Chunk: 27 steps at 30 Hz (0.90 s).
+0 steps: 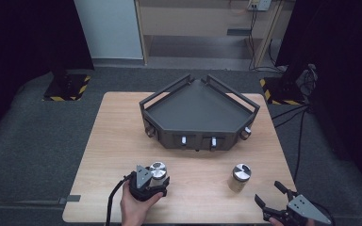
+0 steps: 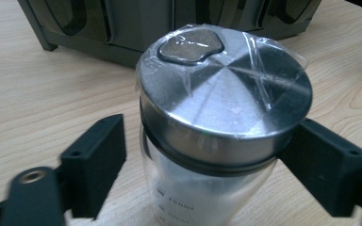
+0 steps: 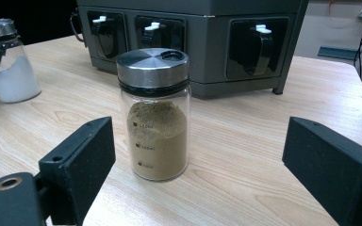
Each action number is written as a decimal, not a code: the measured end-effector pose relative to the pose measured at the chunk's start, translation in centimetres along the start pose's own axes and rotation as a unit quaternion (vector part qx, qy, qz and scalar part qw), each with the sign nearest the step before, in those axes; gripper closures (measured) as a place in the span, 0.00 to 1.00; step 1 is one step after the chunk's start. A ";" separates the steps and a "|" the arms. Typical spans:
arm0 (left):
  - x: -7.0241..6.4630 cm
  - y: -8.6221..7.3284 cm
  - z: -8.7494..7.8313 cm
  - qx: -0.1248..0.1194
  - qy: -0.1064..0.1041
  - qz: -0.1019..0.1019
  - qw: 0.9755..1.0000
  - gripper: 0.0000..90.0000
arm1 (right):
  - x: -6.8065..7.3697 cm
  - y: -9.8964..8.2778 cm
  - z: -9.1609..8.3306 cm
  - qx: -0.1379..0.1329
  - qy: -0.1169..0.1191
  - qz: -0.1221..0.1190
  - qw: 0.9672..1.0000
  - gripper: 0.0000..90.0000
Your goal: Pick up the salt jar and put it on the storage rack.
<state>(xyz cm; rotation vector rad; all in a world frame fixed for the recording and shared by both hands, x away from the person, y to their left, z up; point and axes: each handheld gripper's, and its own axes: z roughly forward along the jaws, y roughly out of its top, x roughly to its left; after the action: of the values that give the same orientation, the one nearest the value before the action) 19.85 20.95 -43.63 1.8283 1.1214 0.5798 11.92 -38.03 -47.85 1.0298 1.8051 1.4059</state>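
the left gripper (image 1: 156, 184) sits near the desk's front edge, left of the middle, with the white jar (image 2: 217, 141) standing upright between its jaws. the right jaw looks to touch the jar just under the steel lid (image 2: 226, 94); the left one stands a little off the glass, so this is not yet a firm pinch. the right gripper (image 1: 273, 197) waits at the front right corner with its jaws spread wide and empty, and the brown jar (image 3: 156, 117) stands apart in front of it. behind both, across the middle of the desk, stands the dark rack (image 1: 199, 113).

the white jar is glass, stiff and smooth, likely slippery and breakable if it tips. it is partly filled with white powder, so probably light. the lid carries loose plastic film that could slide. the best hold is on the glass body just below the lid.
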 end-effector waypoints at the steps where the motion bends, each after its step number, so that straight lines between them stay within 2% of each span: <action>1: 0.0 -0.1 0.1 -0.002 -0.001 0.000 1.000 0.24 | 0.0 0.0 0.0 0.000 0.000 0.000 1.000 0.11; 2: 0.0 -0.2 0.1 -0.003 -0.003 -0.002 1.000 0.25 | 0.0 0.0 0.0 0.000 0.001 0.000 1.000 0.11; 4: -0.4 -0.7 0.2 -0.010 0.008 0.001 1.000 0.30 | 0.0 0.0 0.0 0.001 0.001 -0.001 1.000 0.11; 5: -0.4 -0.7 0.2 -0.011 0.008 -0.004 1.000 0.32 | 0.0 0.0 0.0 0.001 0.001 -0.001 1.000 0.11; 13: -1.2 -1.0 0.2 -0.017 0.023 0.005 1.000 0.33 | 0.0 0.0 0.0 -0.001 0.001 -0.003 1.000 0.11; 27: -1.5 -0.5 0.2 -0.009 0.028 0.013 1.000 0.33 | 0.0 0.1 0.0 0.000 0.005 -0.005 1.000 0.11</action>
<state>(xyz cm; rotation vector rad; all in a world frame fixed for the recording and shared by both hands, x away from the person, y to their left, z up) 19.03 19.70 -44.06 1.8235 1.1277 0.6564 12.00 -38.04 -47.76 1.0146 1.8149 1.4078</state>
